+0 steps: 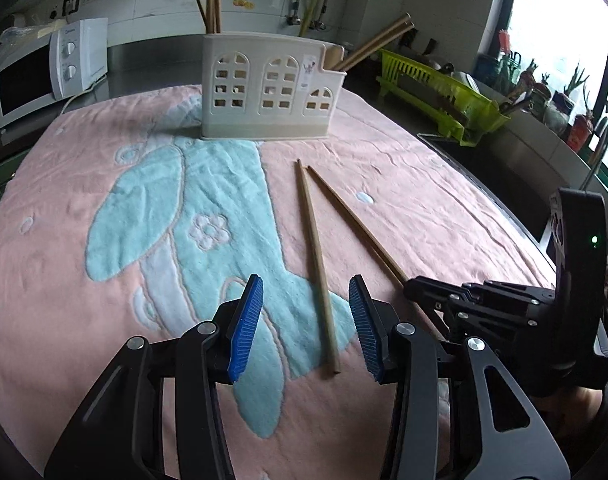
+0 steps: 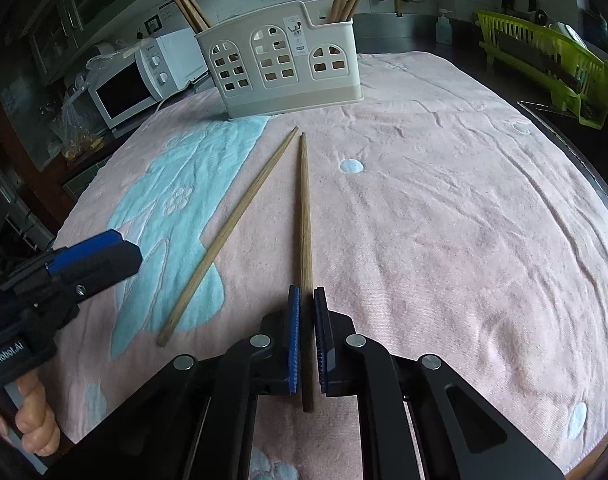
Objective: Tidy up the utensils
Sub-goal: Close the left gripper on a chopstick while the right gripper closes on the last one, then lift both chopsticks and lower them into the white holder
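From my left wrist view, the near end of the right-hand chopstick [image 1: 355,224] runs under the right claw [image 1: 413,286] and I lose it there; that claw's tips are hidden by its own black linkage. In the right wrist view the same chopstick [image 2: 305,240] passes between the blue ribbed pads [image 2: 294,340], which sit narrow and pressed to its sides, its butt end poking out behind them. Whether it is lifted off the towel I cannot tell.

My left claw [image 1: 305,328] stands wide, nothing between the pads, hovering over the thick end of the other chopstick [image 1: 315,256], which lies flat on the towel [image 1: 423,208]. The two sticks are round, tapered, plain wood, tips near each other and pointing toward the holder [image 1: 270,88].

Towel is pink terry with a raised teal-and-white pattern, wrinkled, covering the counter. Holder is cream plastic, house-shaped with arched window cutouts; more chopsticks stand in both end compartments, their tops cut off by the frame. The label on its front is too small to read.
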Demonstrator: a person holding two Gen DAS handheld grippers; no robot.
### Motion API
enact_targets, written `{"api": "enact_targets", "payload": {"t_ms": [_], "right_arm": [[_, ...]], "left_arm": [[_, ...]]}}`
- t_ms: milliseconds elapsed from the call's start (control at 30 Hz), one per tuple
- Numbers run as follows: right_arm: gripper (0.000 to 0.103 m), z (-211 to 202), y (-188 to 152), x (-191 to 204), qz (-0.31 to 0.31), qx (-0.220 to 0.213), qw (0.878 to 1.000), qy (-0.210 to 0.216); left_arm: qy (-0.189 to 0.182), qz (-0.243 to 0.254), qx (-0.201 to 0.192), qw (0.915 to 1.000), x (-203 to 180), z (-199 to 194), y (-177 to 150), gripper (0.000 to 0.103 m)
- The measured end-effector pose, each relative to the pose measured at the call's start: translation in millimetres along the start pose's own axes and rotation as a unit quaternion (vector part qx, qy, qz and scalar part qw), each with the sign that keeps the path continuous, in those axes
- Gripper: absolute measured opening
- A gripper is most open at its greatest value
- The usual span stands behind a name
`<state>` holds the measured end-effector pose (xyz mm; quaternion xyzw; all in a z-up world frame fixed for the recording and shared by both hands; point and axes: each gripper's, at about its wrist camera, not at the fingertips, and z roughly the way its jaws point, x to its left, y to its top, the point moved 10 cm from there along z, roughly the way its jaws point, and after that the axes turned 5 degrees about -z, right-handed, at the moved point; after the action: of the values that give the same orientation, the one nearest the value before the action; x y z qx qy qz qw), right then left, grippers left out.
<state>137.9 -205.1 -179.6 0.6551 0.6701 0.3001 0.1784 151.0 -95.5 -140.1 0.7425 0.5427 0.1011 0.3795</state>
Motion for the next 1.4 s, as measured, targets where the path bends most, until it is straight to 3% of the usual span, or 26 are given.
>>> {"api": "enact_targets", "payload": {"t_ms": [233,433,667,767,1000,1267,1400], "right_arm": [[0.007,-4.7,-6.4,-11.5,0.000,0.000,1.000,0.001],[0.007,-7.5,-9.7,-12.3,-0.003,0.000,1.000,0.005],[0.008,-9.9,-13.8,-11.4,-0.003,-0.004,1.000,0.009],[0.007,-10.1,-13.7,-11.4,-0.006,-0.007,1.000,0.009],[0.007,-28.9,-1.5,-15.6,-0.006,-0.031,0.999,0.006],[0.007,-71.0,42.6,-18.9,-0.030,-0.098,0.995,-0.008],[0.007,-81.7,65.5,-20.8,-0.045,-0.121,0.992,-0.011]], "left_arm": [[-0.010,0.015,0.038,0.9991,-16.7,26.7,-17.8,0.025],[0.001,0.013,0.056,0.9983,-13.0,39.9,-22.5,0.020],[0.029,0.025,0.054,0.9978,-9.5,42.3,-21.9,0.007],[0.030,0.021,0.055,0.9978,-8.1,41.4,-20.5,0.006],[0.019,0.016,0.017,0.9995,-8.8,17.6,2.0,0.006],[0.012,0.009,-0.050,0.9986,-5.4,-13.9,46.8,0.005],[0.014,0.011,-0.064,0.9978,-2.8,-16.8,61.1,0.005]]}}
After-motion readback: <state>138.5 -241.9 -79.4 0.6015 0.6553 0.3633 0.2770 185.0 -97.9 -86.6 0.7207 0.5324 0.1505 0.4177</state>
